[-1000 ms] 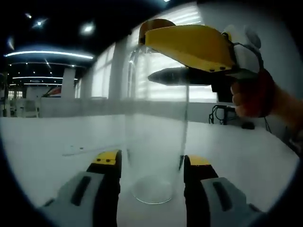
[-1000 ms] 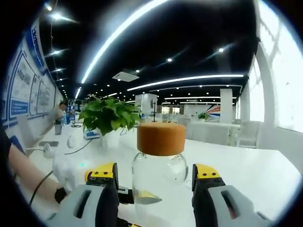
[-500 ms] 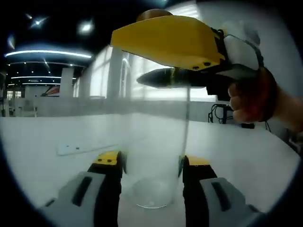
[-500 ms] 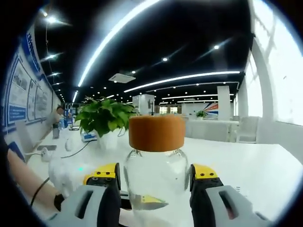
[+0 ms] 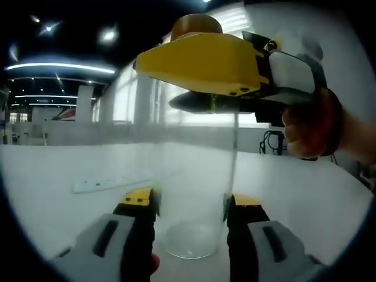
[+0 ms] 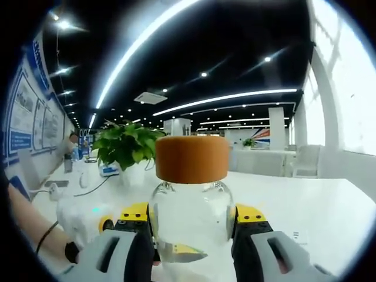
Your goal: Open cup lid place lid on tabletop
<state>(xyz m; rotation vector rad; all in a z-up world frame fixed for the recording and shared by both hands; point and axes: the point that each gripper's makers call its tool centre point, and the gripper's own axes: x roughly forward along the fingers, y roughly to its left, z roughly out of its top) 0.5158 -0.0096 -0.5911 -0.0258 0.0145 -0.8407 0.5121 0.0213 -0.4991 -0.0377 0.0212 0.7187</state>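
Observation:
A tall clear glass cup [image 5: 194, 188] stands on the white table [image 5: 64, 217] between my left gripper [image 5: 191, 205], whose jaws press its lower sides. Its brown cork lid [image 5: 197, 23] peeks over my right gripper [image 5: 200, 64], which reaches in from the right at the cup's top. In the right gripper view the cork lid [image 6: 192, 158] sits on the cup [image 6: 192, 217]. My right gripper [image 6: 194, 226] has its jaws against the glass shoulders just under the lid.
A hand [image 5: 311, 126] holds the right gripper. A white power strip [image 5: 108, 184] lies on the table to the left. A potted plant [image 6: 126, 144] stands behind the cup, and a person's arm [image 6: 32, 229] shows at the left.
Both grippers' jaws have narrowed onto the cup. In the right gripper view the cup and lid have grown larger and closer.

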